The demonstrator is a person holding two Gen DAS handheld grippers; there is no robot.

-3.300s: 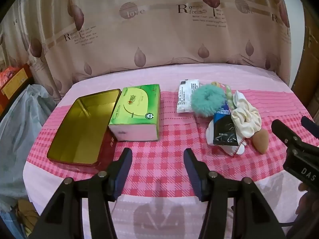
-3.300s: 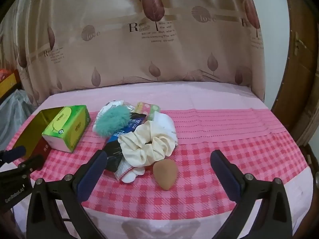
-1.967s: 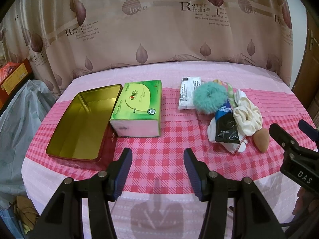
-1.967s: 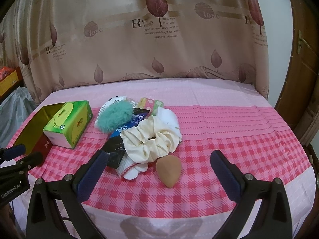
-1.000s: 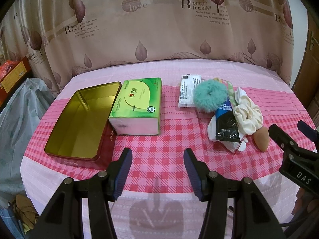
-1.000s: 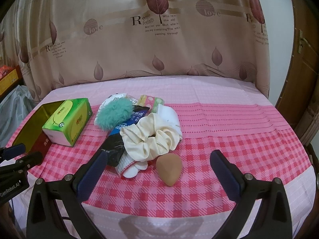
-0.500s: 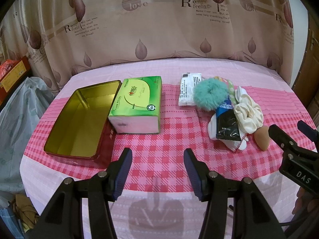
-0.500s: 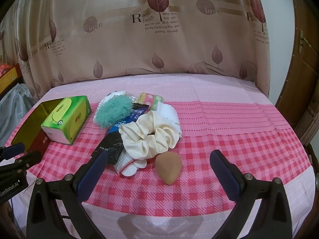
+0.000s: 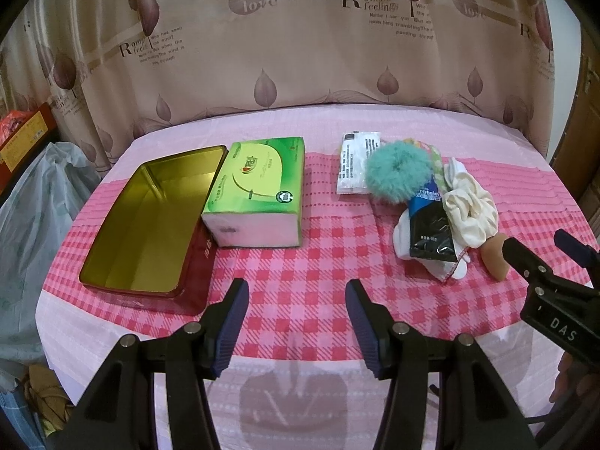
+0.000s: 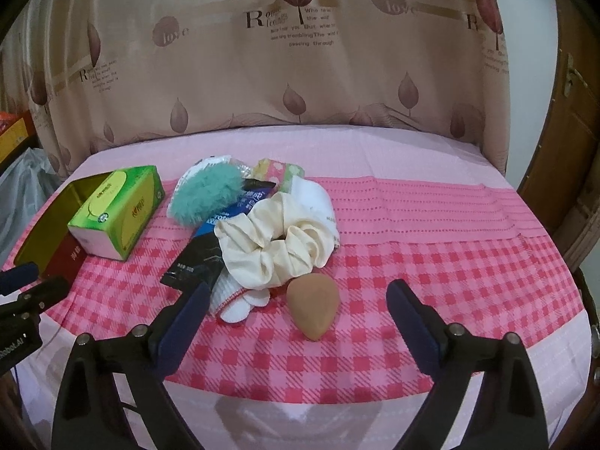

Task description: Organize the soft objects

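Note:
A tan teardrop sponge (image 10: 314,305) lies on the pink checked cloth, in front of a cream scrunchie (image 10: 277,243). The scrunchie rests on a white sock (image 10: 236,302) and a black-and-blue tube (image 10: 195,262); a teal fluffy scrunchie (image 10: 206,197) sits behind. My right gripper (image 10: 298,291) hovers over the sponge. Its jaws are closing, the sponge lies between them, and neither pad touches it. My left gripper (image 9: 296,288) stands open over bare cloth, with nothing in it. The gold open tin (image 9: 112,240) and green tissue box (image 9: 258,187) lie ahead of it.
A white sachet (image 9: 354,161) lies beside the teal scrunchie (image 9: 397,176). A patterned curtain (image 10: 300,75) hangs behind the table. A wooden door (image 10: 562,150) stands at the right and a plastic bag (image 9: 33,202) at the left. The cloth's front edge is just below both grippers.
The right gripper's jaws have narrowed a little around the sponge. The left gripper and the objects on the cloth have kept their places.

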